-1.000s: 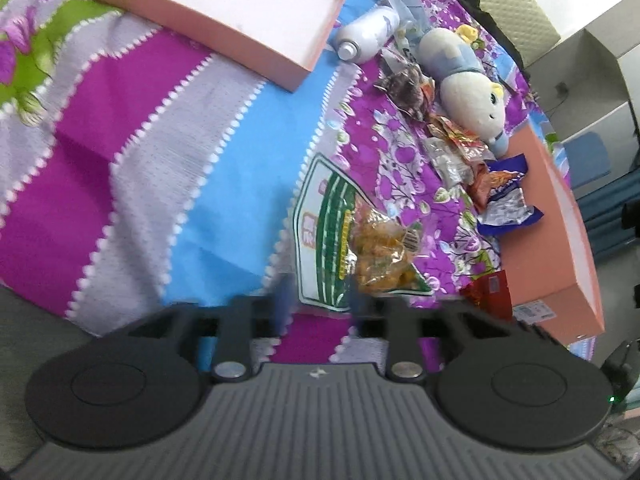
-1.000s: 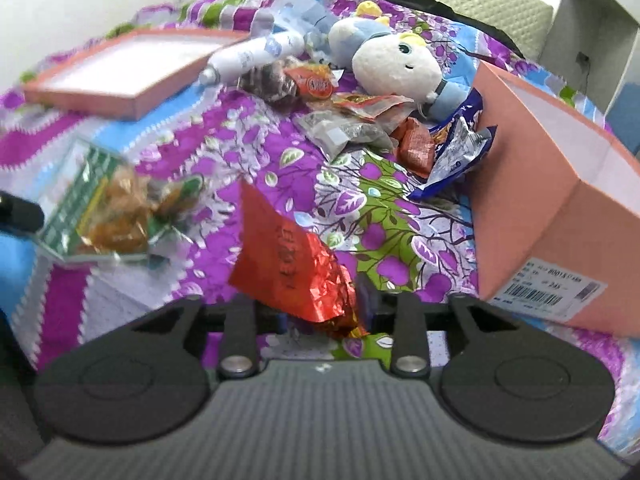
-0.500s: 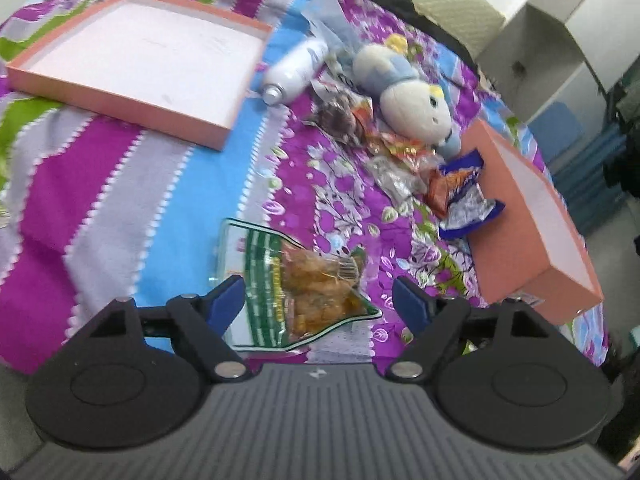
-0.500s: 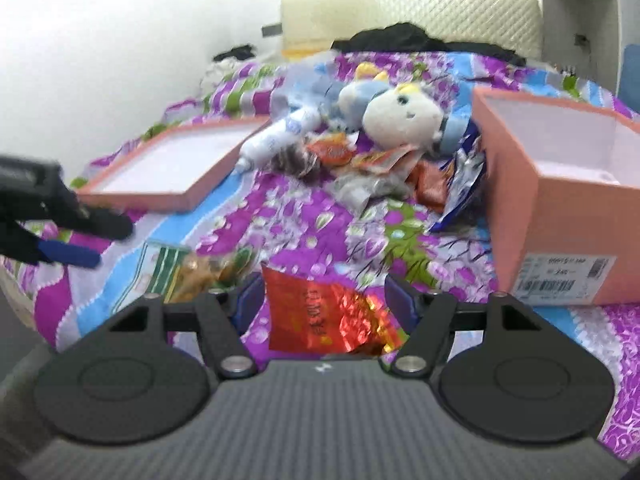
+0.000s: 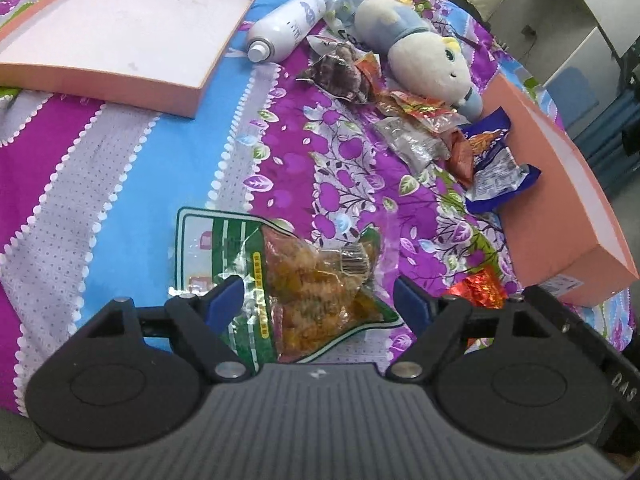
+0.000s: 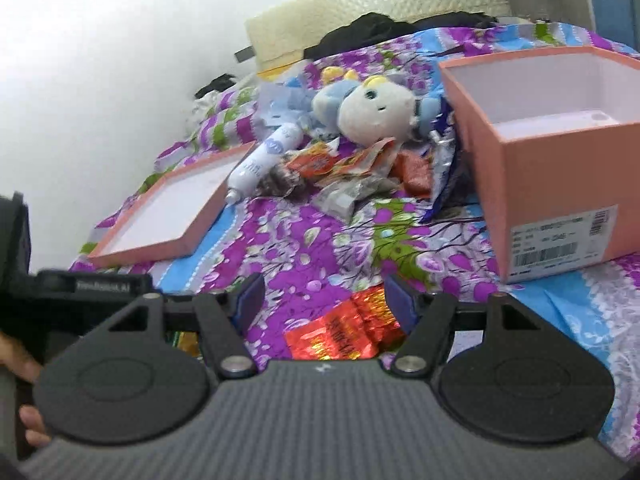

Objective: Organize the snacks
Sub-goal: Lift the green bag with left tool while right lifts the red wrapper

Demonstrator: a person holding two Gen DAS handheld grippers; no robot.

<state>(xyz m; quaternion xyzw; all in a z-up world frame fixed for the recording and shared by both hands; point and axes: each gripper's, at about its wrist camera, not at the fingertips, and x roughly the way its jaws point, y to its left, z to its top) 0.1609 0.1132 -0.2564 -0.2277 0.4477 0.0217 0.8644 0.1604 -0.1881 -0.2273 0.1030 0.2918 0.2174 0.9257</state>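
An open stretch of bedspread (image 5: 132,184) is presented between the shallow pink lid (image 5: 120,28) at the far left and the snack pile (image 5: 420,120). Near the left gripper (image 5: 318,300), this stretch is occupied by the green snack bag (image 5: 304,280), which lies between the spread jaws. The far centre is blocked by a white bottle (image 5: 286,28) and a plush toy (image 5: 424,56). The right side is closed off by the tall pink box (image 6: 560,184); its top is open. A narrow strip of cover is left between the box and the red foil packet (image 6: 348,332), which lies between the parted jaws of the right gripper (image 6: 324,300).
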